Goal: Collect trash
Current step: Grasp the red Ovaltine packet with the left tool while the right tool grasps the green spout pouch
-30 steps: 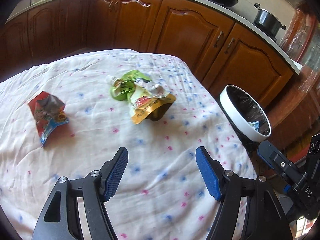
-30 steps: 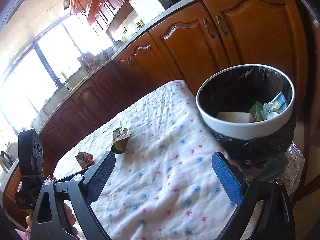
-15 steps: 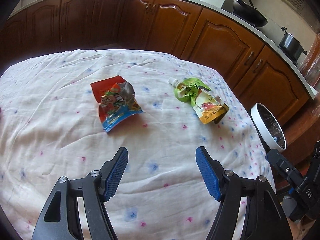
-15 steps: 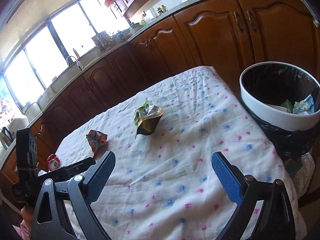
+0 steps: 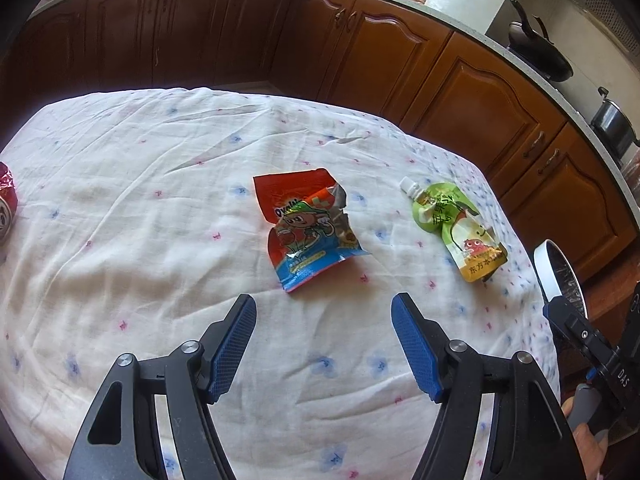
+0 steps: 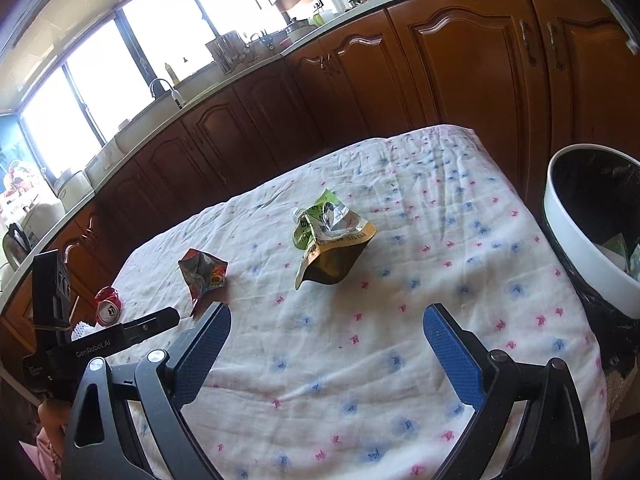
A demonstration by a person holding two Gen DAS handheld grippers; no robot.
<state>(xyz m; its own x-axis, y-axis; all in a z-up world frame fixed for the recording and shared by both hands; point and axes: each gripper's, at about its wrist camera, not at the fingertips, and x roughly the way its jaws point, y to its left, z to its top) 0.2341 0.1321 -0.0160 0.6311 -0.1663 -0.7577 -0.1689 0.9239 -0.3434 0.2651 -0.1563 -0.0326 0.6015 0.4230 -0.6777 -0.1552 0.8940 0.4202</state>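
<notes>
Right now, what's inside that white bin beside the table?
The white bin has a black liner, and a few scraps of pale green and white packaging lie inside. The near rim and the picture's edge hide the rest, including the bottom.

Daylight floods in from the windows [image 6: 120, 64], blown out white. Tablecloth [image 5: 160, 208] bright, cabinets [image 5: 224, 28] dim. Heavy fisheye bending, dark corners; sink area probably lost to glare. Sharp focus.

A table under a flowered cloth [image 5: 168, 208] carries a red wrapper [image 5: 306, 228], green pouch [image 5: 456, 226] and crushed can [image 6: 107, 307]
</notes>
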